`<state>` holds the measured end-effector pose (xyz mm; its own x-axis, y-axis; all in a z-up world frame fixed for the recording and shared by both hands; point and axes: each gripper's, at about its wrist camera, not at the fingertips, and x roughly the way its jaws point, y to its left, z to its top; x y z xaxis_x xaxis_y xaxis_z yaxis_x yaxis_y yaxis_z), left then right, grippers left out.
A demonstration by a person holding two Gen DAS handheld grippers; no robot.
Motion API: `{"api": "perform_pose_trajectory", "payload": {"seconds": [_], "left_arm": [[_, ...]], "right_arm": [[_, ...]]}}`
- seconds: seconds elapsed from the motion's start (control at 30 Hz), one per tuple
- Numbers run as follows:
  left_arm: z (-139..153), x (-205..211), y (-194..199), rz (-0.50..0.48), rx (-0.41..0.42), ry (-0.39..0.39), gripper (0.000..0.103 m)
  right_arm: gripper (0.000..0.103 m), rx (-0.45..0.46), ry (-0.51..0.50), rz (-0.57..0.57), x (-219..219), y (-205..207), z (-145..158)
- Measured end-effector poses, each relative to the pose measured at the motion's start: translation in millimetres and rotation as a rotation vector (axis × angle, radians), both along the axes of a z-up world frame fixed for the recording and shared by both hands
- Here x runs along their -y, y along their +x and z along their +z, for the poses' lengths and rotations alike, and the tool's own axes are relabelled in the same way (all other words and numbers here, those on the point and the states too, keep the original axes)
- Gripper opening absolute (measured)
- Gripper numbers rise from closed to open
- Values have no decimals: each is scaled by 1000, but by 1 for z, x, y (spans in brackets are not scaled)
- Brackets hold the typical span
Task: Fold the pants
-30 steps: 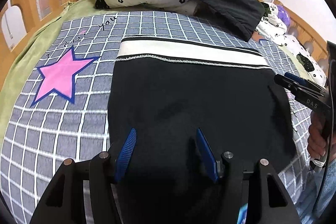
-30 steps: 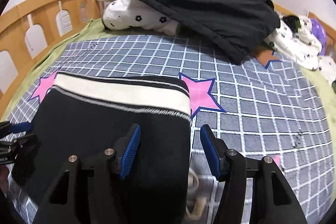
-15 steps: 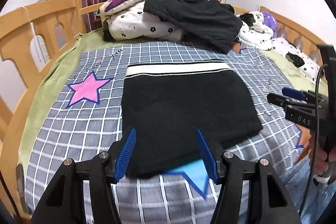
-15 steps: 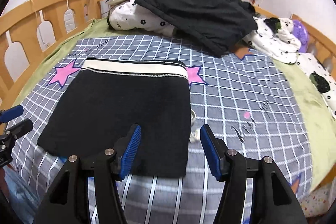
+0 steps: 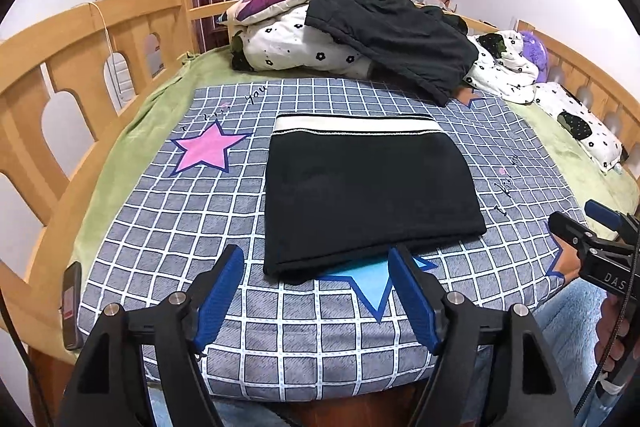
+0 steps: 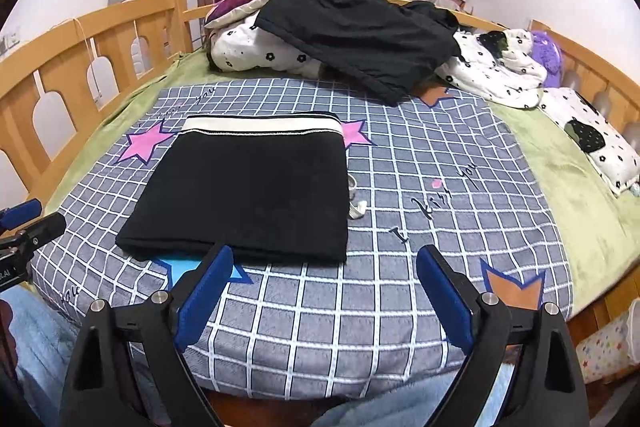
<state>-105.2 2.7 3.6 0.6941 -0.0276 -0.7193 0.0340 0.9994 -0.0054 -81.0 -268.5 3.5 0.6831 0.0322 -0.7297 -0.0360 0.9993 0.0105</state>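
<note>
I held the left gripper and right gripper spread wide and empty off the bed's near edge, since the pants lay squarely folded on the checked blanket.

- Left gripper pulled back from over the pants to beyond the near edge of the checked blanket, blue pads now clear of the cloth.
- Right gripper likewise withdrawn off the pants, now hanging above bare blanket.
- Whole folded rectangle now in both views.
</note>
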Motion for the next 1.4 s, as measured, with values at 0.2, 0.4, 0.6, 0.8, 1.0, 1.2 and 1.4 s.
{"api": "perform_pose_trajectory", "payload": {"seconds": [0.2, 0.4, 0.6, 0.8, 1.0, 1.2, 1.4], "left_arm": [[10, 9, -10, -2, 30, 23, 75], [15, 15, -13, -13, 40, 14, 76], [16, 18, -14, -19, 36, 3, 76], [15, 15, -13, -12, 31, -5, 76], [15, 14, -14, -6, 31, -1, 76], [15, 13, -12, -2, 27, -5, 76], [15, 13, -12, -1, 27, -6, 76]], "right_arm": [[92, 17, 2, -28, 9, -14, 8], [92, 26, 13, -54, 18, -20, 15], [92, 34, 15, -75, 24, -23, 18], [92, 39, 13, -79, 26, -25, 20], [92, 41, 20, -79, 26, -24, 21], [92, 42, 21, -79, 25, -25, 21], [92, 41, 16, -77, 24, -25, 21]]}}
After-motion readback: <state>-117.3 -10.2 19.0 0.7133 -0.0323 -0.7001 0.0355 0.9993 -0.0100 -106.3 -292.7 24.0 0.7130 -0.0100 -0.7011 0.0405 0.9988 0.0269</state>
